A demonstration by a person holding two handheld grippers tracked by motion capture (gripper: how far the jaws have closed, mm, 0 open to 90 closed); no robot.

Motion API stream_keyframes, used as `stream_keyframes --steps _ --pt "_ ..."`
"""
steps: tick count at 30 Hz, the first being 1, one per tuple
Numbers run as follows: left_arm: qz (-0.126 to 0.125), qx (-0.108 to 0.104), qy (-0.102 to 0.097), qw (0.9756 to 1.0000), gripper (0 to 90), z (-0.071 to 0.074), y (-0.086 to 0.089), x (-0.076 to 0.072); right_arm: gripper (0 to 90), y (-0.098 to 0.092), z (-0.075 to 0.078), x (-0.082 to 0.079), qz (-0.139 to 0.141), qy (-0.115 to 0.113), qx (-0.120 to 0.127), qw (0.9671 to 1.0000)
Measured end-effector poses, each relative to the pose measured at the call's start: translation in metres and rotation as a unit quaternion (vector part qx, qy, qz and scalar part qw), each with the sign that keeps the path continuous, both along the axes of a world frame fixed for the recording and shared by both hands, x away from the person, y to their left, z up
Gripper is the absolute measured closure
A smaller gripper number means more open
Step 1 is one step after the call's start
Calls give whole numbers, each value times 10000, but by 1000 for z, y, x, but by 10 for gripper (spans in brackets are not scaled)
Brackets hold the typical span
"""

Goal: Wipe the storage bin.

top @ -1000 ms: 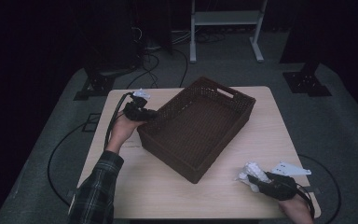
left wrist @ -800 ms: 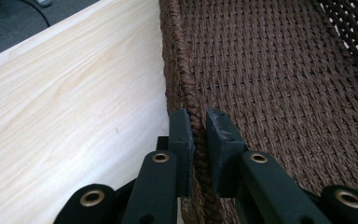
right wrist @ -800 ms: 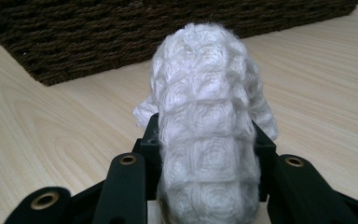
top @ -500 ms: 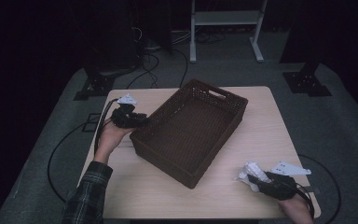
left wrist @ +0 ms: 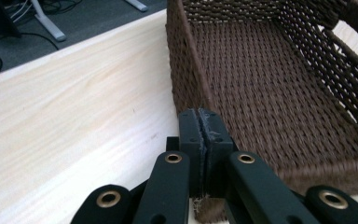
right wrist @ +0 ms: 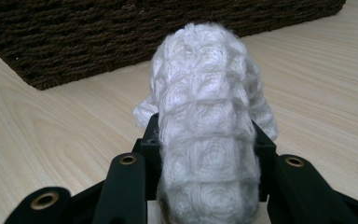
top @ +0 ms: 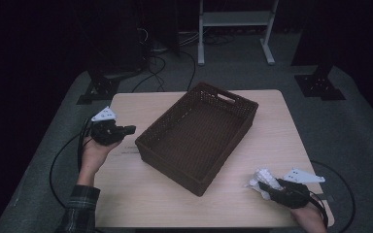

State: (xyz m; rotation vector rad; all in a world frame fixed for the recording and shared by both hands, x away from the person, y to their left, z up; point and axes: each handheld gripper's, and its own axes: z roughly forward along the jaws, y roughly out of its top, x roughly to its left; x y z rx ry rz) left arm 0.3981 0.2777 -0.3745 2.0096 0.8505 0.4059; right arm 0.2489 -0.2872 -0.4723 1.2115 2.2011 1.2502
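High view. Your left gripper (top: 128, 129) sat over the table's (top: 141, 194) left edge, jaws pointing toward the brown woven basket (top: 197, 135), just short of its near left corner. The basket stood at an angle in the middle of the table, a handle slot in its far wall. Your right gripper (top: 264, 187) rested at the near right corner of the table, a white knitted cloth (top: 263, 178) bunched at its tip, well apart from the basket's near corner. Cables trailed from both grippers to the grey floor.

Left gripper view. Your left gripper (left wrist: 200, 130) had its jaws pressed flat together, having just been closing, with nothing between them but a few stray fibres. The basket (left wrist: 270, 93) lay straight ahead, its corner just beyond the jaw tips, its woven floor bare. The pale wood table (left wrist: 74, 112) ran off to the left.

Right gripper view. Your right gripper (right wrist: 205, 140) was clenched on the white knitted cloth (right wrist: 209, 116), which bulged up and out from between the jaws. The basket's (right wrist: 121, 32) dark wall crossed the top, with the table (right wrist: 51, 126) between.
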Motion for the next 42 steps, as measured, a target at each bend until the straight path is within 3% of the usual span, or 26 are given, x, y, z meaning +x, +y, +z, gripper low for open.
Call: stream_keyframes --steps 4,5,7,9,18,26,34,42 --pt "-14 -123 36 9999 884 -8 4 -6 605 0 0 0 -8 2 -4 10000" --pt "17 20 101 9999 883 -13 4 -6 605 0 0 0 -4 -2 -3 10000" --pt "25 30 84 10000 882 -14 5 -7 605 0 0 0 -4 -7 -3 10000" --pt "-21 -92 109 9999 883 -16 6 -7 606 0 0 0 -9 -7 -9 10000" --pt "-163 -55 103 9998 884 -21 2 -9 606 -2 0 0 -32 1 -24 10000" --pt "-290 -186 180 9992 885 -22 -1 -17 606 -1 0 -1 -51 -4 -28 10000" --pt "-520 -154 257 9982 885 -28 -11 -29 606 -3 1 -1 -61 -22 -26 10000" --pt "-961 -183 289 9948 884 -29 -29 -46 606 -6 2 -3 -115 -43 -27 9999"
